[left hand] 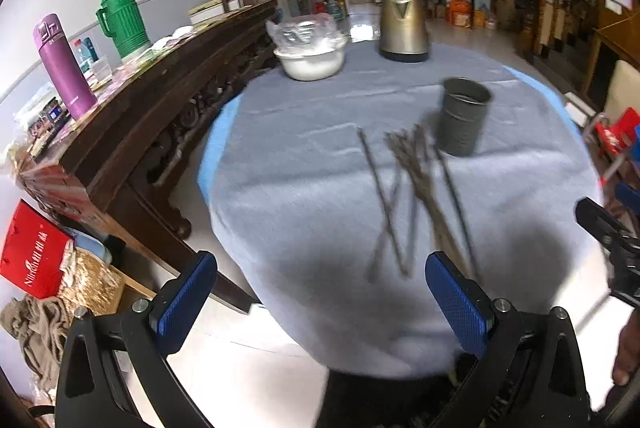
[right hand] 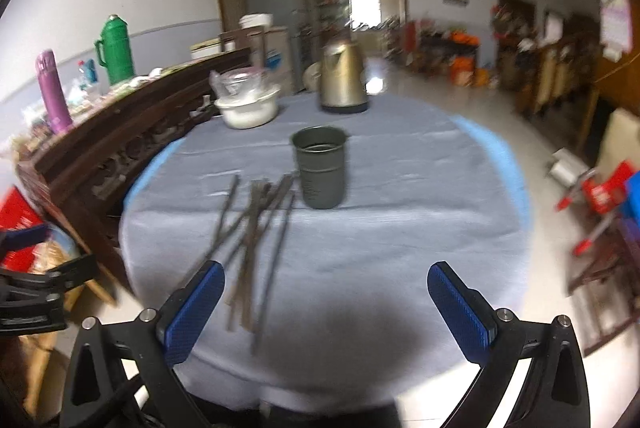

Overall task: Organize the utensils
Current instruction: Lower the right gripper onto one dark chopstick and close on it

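The bench, a round top under a grey-blue cloth, carries a loose heap of thin dark chopsticks near its middle, lying flat and crossing one another, their far tips close to the foot of a dark metal cup. The cup stands upright, just beyond the heap and to its right, mouth open, with nothing seen standing in it. Motion blur makes it impossible to count the sticks.

Toward the far edge of the bench stand a brass-coloured kettle and, to its left, a white bowl with clear plastic bunched on top.

The left gripper hovers over the near edge of the bench with its blue pads spread wide and nothing between them; the near ends of the chopsticks lie just ahead of its right finger. The right gripper is likewise spread wide and holds nothing, hanging above the near edge with the heap ahead of its left finger.

Left of the bench runs a dark carved sideboard bearing a green thermos and a purple flask.
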The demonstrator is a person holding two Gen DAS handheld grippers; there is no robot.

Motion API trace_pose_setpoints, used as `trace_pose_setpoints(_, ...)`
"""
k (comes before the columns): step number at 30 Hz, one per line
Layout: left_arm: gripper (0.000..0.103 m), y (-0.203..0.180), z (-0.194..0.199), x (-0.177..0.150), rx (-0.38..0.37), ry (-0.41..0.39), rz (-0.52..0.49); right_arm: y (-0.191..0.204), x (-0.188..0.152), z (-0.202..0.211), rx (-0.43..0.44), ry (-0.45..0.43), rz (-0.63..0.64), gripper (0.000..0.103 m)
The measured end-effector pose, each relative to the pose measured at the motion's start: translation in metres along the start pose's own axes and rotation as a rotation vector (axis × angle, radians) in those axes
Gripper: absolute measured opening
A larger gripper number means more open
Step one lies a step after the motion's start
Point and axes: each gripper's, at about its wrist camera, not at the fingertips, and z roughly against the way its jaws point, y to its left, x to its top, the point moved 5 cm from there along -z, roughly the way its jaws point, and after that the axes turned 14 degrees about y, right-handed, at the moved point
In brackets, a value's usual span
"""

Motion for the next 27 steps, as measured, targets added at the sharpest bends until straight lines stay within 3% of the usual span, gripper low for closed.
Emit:
trace_pose_setpoints(5,0.103,0.021,-0.049,0.031,-0.055,0.085,0.044,0.004,0.027,-0.057,0.120,0.110,-0.012,0.101)
trace_pose_setpoints(7,0.103,0.022,-0.065,0.038,-0.092,0.114,0.057,0.003,0.038,-0.076,0.148,0.136,-0.032,0.090)
trace_pose_setpoints(9,0.103,0.021,-0.082,0.047,-0.125,0.140,0.064,0.003,0.046,-0.093,0.162,0.169,-0.049,0.066)
trace_pose_setpoints(10,0.102,0.020,-0.094,0.053,-0.145,0.163,0.067,0.004,0.051,-0.106,0.172,0.194,-0.057,0.061)
trace_pose_setpoints(13,0.091,0.017,-0.115,0.067,-0.193,0.207,0.073,0.005,0.062,-0.130,0.169,0.232,-0.061,0.050)
trace_pose_setpoints(14,0.084,0.015,-0.123,0.074,-0.210,0.221,0.071,0.006,0.065,-0.136,0.168,0.243,-0.062,0.042)
trace_pose_setpoints(18,0.074,0.011,-0.149,0.095,-0.254,0.276,0.077,0.014,0.074,-0.165,0.202,0.304,-0.089,0.039)
trace_pose_setpoints(24,0.060,0.003,-0.179,0.119,-0.315,0.332,0.070,0.014,0.074,-0.194,0.182,0.363,-0.129,0.035)
trace_pose_setpoints(27,0.057,-0.002,-0.189,0.125,-0.374,0.367,0.074,0.015,0.070,-0.204,0.181,0.384,-0.137,0.027)
